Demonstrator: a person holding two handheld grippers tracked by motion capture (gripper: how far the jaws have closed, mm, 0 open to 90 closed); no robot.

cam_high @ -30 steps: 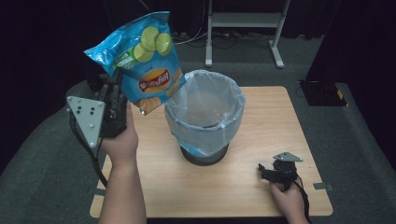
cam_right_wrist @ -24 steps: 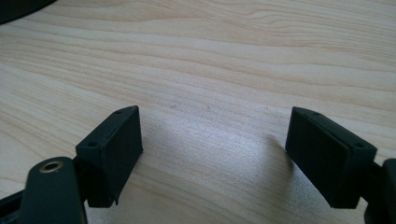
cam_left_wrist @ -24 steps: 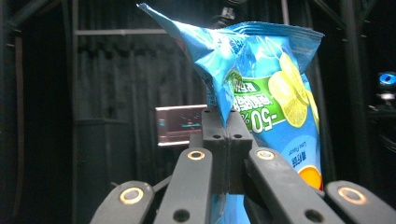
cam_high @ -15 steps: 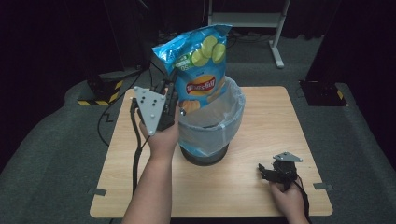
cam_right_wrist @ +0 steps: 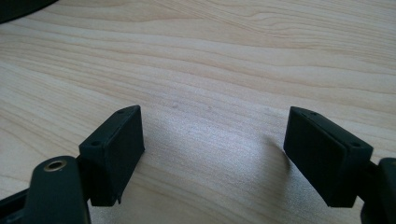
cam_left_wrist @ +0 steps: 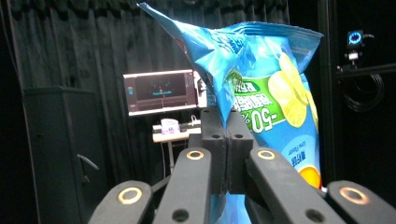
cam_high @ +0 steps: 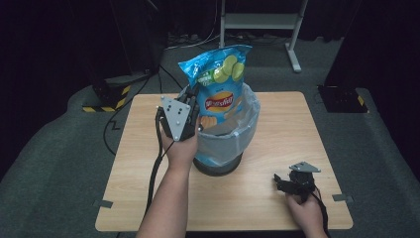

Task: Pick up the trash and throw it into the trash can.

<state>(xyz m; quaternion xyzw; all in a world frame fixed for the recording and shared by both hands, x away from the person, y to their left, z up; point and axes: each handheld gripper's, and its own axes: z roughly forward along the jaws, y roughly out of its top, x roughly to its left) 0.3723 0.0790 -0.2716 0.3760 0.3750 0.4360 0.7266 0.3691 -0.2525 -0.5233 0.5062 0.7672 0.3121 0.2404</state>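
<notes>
Two grippers are at work here, but just one has a job right now. The left gripper point(cam_left_wrist: 227, 140) holds a blue chip bag point(cam_high: 220, 84) by its side edge. Its fingers point(cam_left_wrist: 212, 140) are pressed together with the thin edge of the bag pinched between them. They have just been opening a little, but in the left gripper view the bag is not let go yet.

The chip bag stands up tall with its bottom end inside the bin point(cam_high: 223, 148). The top half sticks out above the rim. I think the bag is held by its edge so it hangs straight down and slides into the bin without bumping the rim. The bin has a thin plastic liner in it, so trash can be lifted out later. It sits in the middle of the bench point(cam_high: 297, 129), where both hands can get to it.

The right gripper point(cam_high: 282, 184) rests low on the bench, well apart from the bin, near the front right corner. Its fingers point(cam_right_wrist: 116, 149) are spread wide with bare wood between them. It holds nothing. I think it waits there to stay out of the way.
</notes>
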